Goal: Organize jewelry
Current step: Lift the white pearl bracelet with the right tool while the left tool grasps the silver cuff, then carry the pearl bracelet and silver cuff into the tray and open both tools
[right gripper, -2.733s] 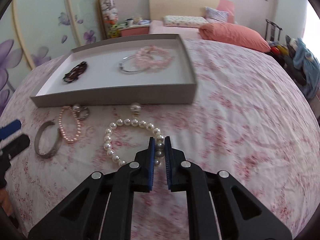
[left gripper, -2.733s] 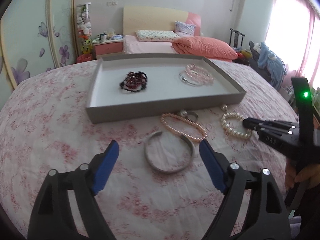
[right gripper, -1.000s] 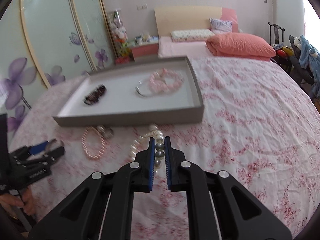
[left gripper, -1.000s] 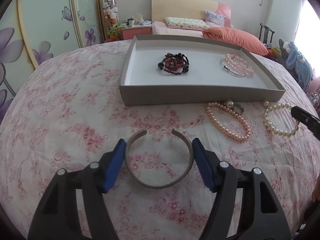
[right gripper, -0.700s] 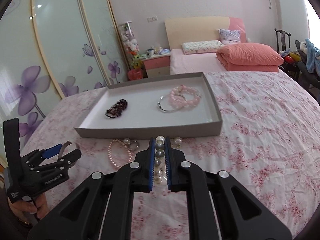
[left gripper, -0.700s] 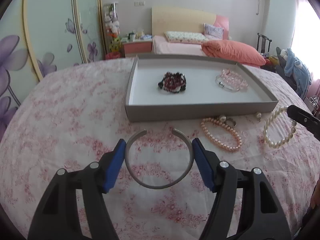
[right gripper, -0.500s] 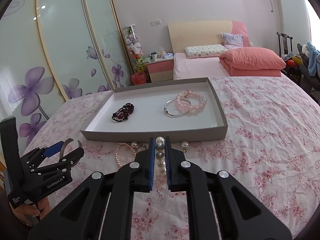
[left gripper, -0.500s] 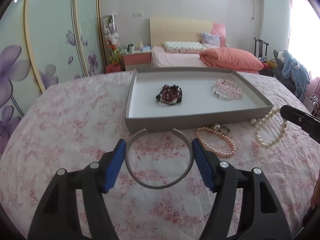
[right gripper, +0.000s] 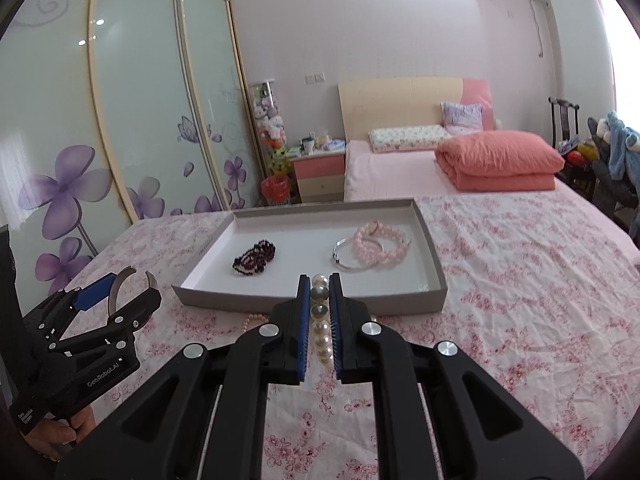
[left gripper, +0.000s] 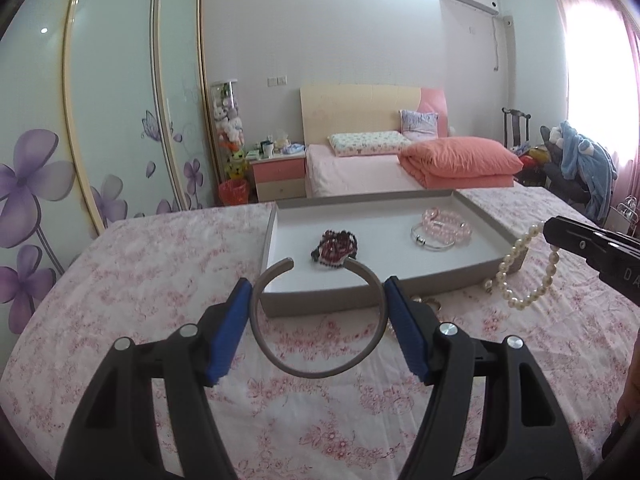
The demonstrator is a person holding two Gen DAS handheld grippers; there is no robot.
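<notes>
We have the silver cuff bangle (left gripper: pixel 318 322) clamped across its width between the blue pads (left gripper: pixel 227 338) of the left gripper (left gripper: pixel 318 300). It's off the cloth, open end pointing away toward the grey tray (left gripper: pixel 320 304). In the right wrist view the same bangle (right gripper: pixel 120 286) shows as a curved strip sticking up out of the left gripper (right gripper: pixel 120 286).

Our right gripper (right gripper: pixel 319 308) is closed on the white pearl bracelet (right gripper: pixel 320 320); a column of pearls sits squeezed between the two pads. From the left wrist view the bracelet (left gripper: pixel 526 270) hangs as a loop from the right gripper (left gripper: pixel 554 232), just in front of the tray's near right corner, clear of the cloth.

Tray (right gripper: pixel 312 304) contents: a dark red bead bracelet (right gripper: pixel 255 263) left of centre, a pink bead bracelet (right gripper: pixel 380 246) on the right and a thin silver bangle (right gripper: pixel 352 259) lying partly under it, touching.

Just in front of the tray's near wall a pink pearl strand (right gripper: pixel 252 320) lies on the cloth, mostly hidden behind the right gripper. Something small and metallic (left gripper: pixel 430 302) sits near it; we can't tell what it is.

Everything rests on a pink floral tablecloth (right gripper: pixel 520 300). Behind: a bed (right gripper: pixel 400 168) with an orange folded quilt (right gripper: pixel 498 160), a pink nightstand (right gripper: pixel 318 174), sliding wardrobe doors (right gripper: pixel 152 120) with purple flower prints.
</notes>
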